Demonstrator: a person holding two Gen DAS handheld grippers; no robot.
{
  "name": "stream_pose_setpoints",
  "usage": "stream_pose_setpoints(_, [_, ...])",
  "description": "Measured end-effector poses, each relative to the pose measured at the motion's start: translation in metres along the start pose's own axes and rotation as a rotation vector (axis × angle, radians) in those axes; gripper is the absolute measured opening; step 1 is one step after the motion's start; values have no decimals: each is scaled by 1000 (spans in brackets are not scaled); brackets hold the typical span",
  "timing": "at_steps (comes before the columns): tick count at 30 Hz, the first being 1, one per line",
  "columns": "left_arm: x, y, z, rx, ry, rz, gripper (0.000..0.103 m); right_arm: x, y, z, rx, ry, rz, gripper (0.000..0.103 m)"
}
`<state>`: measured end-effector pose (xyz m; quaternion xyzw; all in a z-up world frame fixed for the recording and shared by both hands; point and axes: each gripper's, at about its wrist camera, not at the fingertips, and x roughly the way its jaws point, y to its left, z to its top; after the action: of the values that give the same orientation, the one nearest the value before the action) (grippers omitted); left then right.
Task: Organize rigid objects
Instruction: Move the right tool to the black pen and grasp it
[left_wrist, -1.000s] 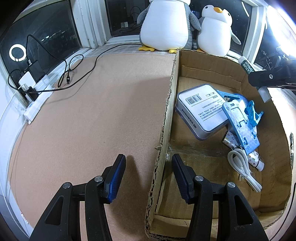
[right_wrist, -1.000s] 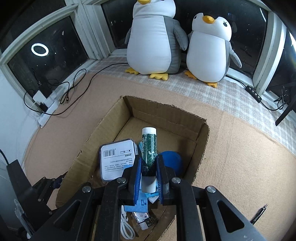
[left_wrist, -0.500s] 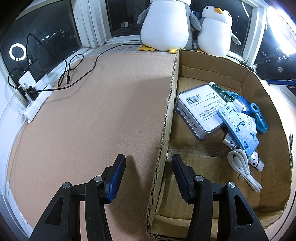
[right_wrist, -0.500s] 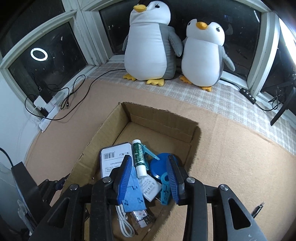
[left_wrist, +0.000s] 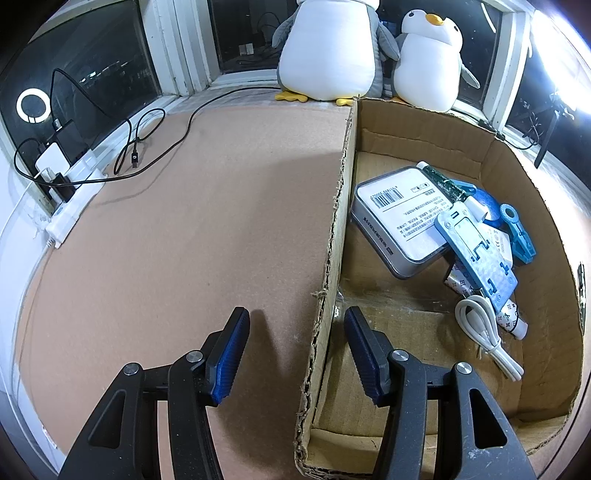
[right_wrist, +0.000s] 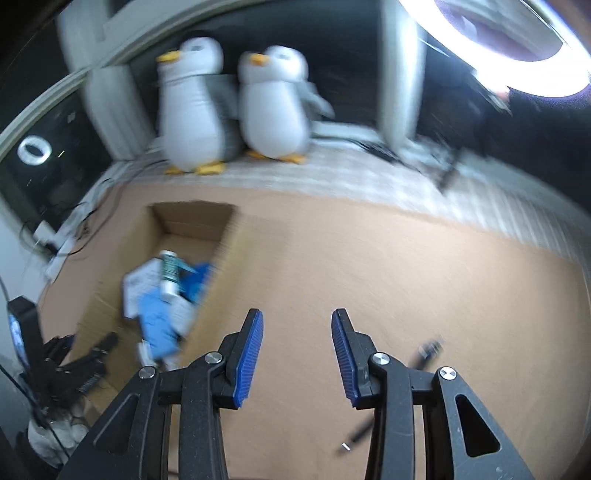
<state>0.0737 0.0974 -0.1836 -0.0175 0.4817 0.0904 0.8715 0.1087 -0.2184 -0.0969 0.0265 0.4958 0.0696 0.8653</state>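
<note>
Left wrist view: almost unchanged from a second ago, left gripper (left_wrist: 295, 350) in the same spot with jaws wide apart, holding nothing, straddling the near wall of the cardboard box (left_wrist: 334, 236), one finger outside over the brown mat (left_wrist: 192, 229), one inside the box. New since then: the green tube (left_wrist: 445, 184) now lies in the box, resting along the far edge of the metal tin (left_wrist: 400, 225) and just beside the blue phone stand (left_wrist: 476, 254); blue clip (left_wrist: 517, 234), white cable (left_wrist: 487, 332) and patterned tube (left_wrist: 511, 317) lie near it. The dark arm that crossed the upper right earlier is gone. Right wrist view: heavy motion blur. A second ago the right gripper (right_wrist: 297, 350) clamped the green tube (right_wrist: 170, 273) above the box; now its jaws are spread, empty, over bare mat (right_wrist: 406, 266), and the cardboard box (right_wrist: 221, 258) sits off to the left with the tube inside. A dark pen-like item (right_wrist: 428, 349) lies on the mat just beside the right finger, too blurred to identify. Two plush penguins (right_wrist: 236, 107) stand at the window.
</note>
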Motion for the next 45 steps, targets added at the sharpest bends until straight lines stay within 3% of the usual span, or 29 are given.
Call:
stream_pose_setpoints(6, [0,-4,1,24,0,17,58,14,-48,-26,149,81,-13,35])
stream_pose_setpoints(16, [-1,-4,0,18,-1,15,58,39,-70,-40,244,158,-17,35])
stream_pose_setpoints(27, [0,-3,-1,16,-8,9,58,51,-68,-38,235,205,-60,33])
stream_pose_setpoints(34, [0,-2,-1,15,-6,-1,59,58,-63,-28,172,213,-141,17])
stream_pose_setpoints(45, [0,-1,-1,9,-4,0,59,61,-57,-24,81,231,-152,15])
